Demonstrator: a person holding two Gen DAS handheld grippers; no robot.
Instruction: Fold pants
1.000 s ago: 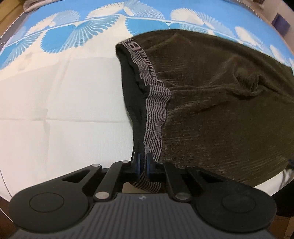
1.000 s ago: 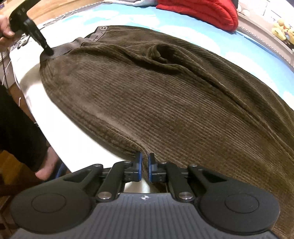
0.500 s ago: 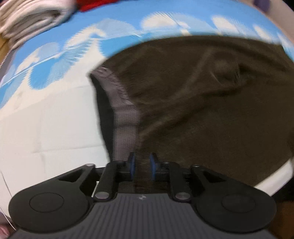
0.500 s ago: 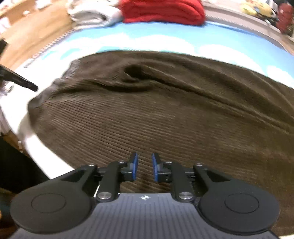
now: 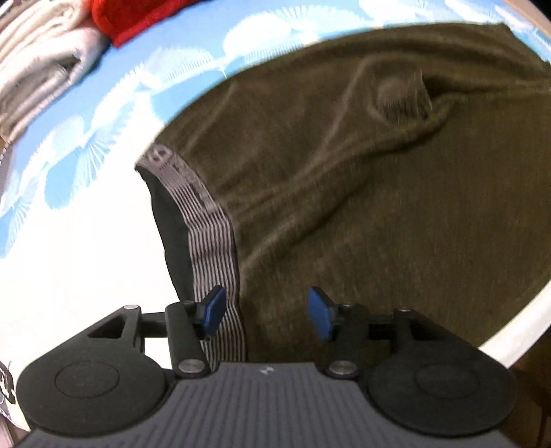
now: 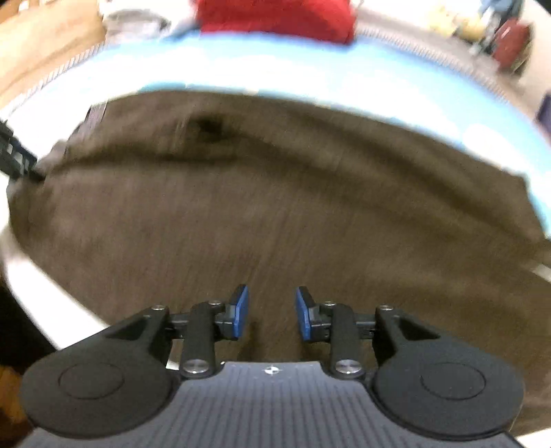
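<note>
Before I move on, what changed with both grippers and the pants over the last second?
Both let go. The left gripper, which was pinching the striped waistband, has opened; the band now lies between its spread fingers. The right gripper, which was clamped on the edge of the pants, has opened too and moved in over the fabric. The pants stay spread on the blue and white sheet, with the red cloth behind.
</note>
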